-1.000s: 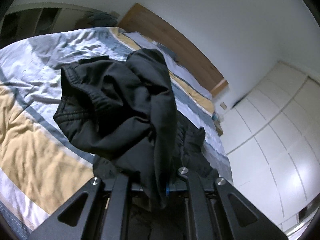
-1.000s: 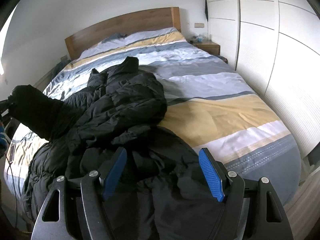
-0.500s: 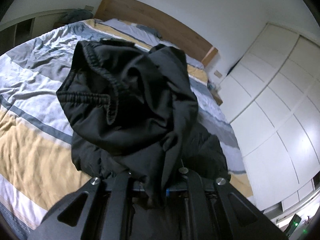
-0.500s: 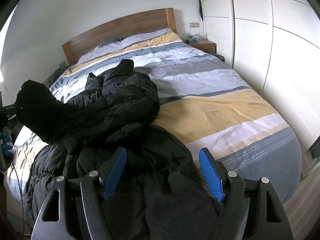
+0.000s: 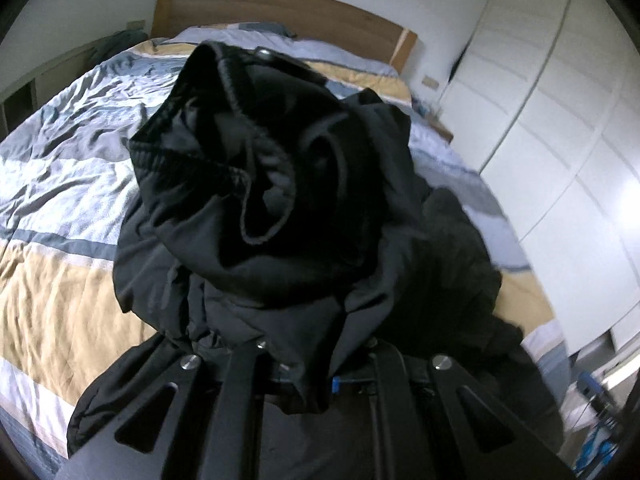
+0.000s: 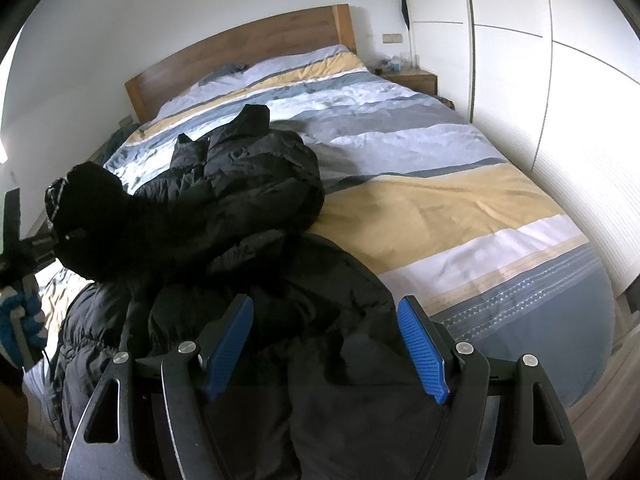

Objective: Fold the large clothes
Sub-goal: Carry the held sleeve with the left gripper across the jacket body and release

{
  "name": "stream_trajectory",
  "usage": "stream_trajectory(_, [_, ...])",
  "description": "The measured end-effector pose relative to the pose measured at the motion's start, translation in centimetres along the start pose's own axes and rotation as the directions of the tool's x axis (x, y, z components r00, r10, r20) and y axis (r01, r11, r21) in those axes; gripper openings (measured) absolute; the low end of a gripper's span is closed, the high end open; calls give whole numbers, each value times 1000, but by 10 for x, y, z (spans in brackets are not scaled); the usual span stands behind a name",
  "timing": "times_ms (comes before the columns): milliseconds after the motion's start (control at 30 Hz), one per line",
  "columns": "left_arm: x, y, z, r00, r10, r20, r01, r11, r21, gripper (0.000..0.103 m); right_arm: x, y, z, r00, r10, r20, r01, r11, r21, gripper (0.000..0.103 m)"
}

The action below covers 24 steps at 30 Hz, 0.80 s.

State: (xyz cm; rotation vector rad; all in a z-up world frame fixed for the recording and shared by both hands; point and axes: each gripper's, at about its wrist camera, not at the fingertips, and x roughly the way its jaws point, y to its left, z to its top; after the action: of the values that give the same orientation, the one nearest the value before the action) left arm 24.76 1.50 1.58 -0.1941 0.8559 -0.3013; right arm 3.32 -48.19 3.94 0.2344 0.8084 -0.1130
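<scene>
A black puffer jacket (image 6: 240, 208) lies crumpled on the striped bed (image 6: 440, 200), near its foot and left side. My left gripper (image 5: 308, 376) is shut on a sleeve end of the jacket (image 5: 272, 184); its elastic cuff stands up in front of the camera and hides the fingertips. In the right wrist view that lifted sleeve (image 6: 92, 216) shows at the far left. My right gripper (image 6: 326, 344) is open with blue pads (image 6: 420, 348), held just above the jacket's near edge and holding nothing.
A wooden headboard (image 6: 240, 48) is at the far end of the bed. White wardrobe doors (image 6: 560, 80) run along the right side. A nightstand (image 6: 408, 76) with small items stands by the headboard. A shelf unit (image 5: 24, 88) is at the left.
My left gripper has swung with the sleeve, so the view now faces up the bed toward the headboard. The sleeve has moved up. My right gripper has stayed open and nearly still.
</scene>
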Motion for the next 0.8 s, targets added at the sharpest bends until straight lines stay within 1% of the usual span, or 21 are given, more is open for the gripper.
stream_trajectory(267, [33,-31,-20,996,68,-52,-64,994,86,11,10,2,-2,1000,7,-19,-7,1000,2,74])
stream_trajectory(400, [43,-36,-25,995,72,-68,-66,993,97,11,13,3,-2,1000,11,-26,-11,1000,1,74])
stream_trajectory(433, [44,-38,-27,995,69,-70,-62,993,100,11,15,3,-2,1000,12,-28,-12,1000,1,74])
stream_trajectory(533, [48,-43,-29,996,43,-81,-35,995,95,17,19,5,-3,999,19,-34,-19,1000,-1,74])
stream_trajectory(600, [50,-47,-31,996,11,-90,-2,996,93,25,22,9,-2,999,22,-40,-23,1000,-7,74])
stream_trajectory(800, [44,-60,-41,993,-57,-108,70,991,118,38,24,18,0,999,33,-43,-34,999,-26,74])
